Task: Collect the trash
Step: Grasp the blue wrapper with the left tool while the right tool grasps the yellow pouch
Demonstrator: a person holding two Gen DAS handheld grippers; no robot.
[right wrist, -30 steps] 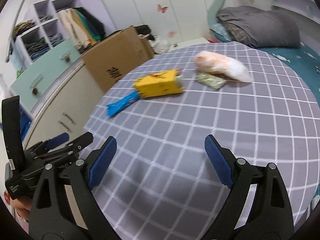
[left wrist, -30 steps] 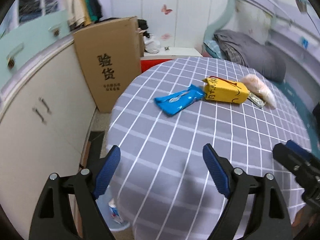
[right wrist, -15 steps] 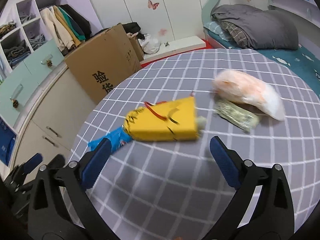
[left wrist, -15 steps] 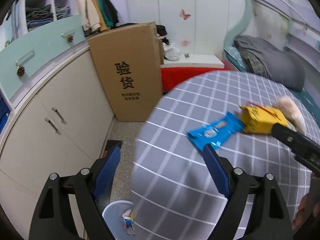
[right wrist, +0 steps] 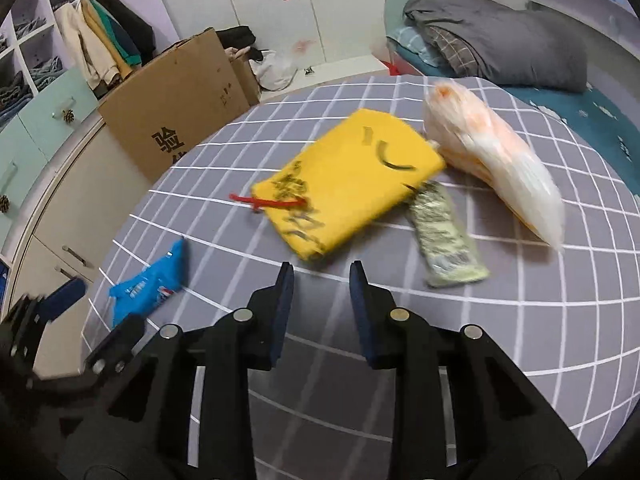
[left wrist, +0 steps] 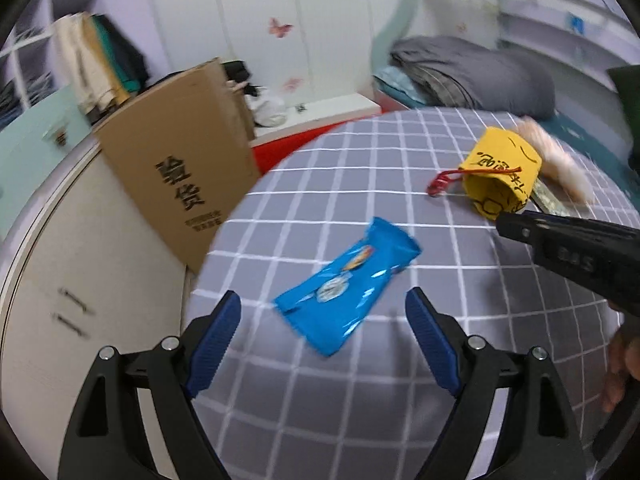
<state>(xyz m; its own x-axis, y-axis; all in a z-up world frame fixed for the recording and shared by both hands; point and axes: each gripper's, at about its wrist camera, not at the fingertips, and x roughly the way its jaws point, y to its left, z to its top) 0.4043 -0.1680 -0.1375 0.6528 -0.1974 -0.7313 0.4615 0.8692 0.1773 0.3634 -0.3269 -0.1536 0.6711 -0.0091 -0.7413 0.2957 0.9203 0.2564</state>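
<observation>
On the bed with the grey checked sheet [right wrist: 520, 320] lie four bits of trash. Nearest the edge is a blue snack wrapper [left wrist: 348, 288]. Further in sits a yellow bag [right wrist: 352, 184] with black writing and a red string [right wrist: 268, 201]. A small pale green packet [right wrist: 444, 236] lies right beside the yellow bag, touching it. Next to that is a long see-through plastic bag [right wrist: 492, 156] with orange on it.

The left gripper [left wrist: 322, 314] hangs over the blue wrapper with its jaws wide apart, and they do not touch it. The right gripper [right wrist: 320, 276] is just in front of the yellow bag. Its jaws are closing with only a small gap left, and nothing is between them.

Beside the bed, a big brown cardboard box [left wrist: 180, 168] leans on white cupboards [left wrist: 80, 280]. A grey blanket [right wrist: 496, 44] is piled at the far end.
</observation>
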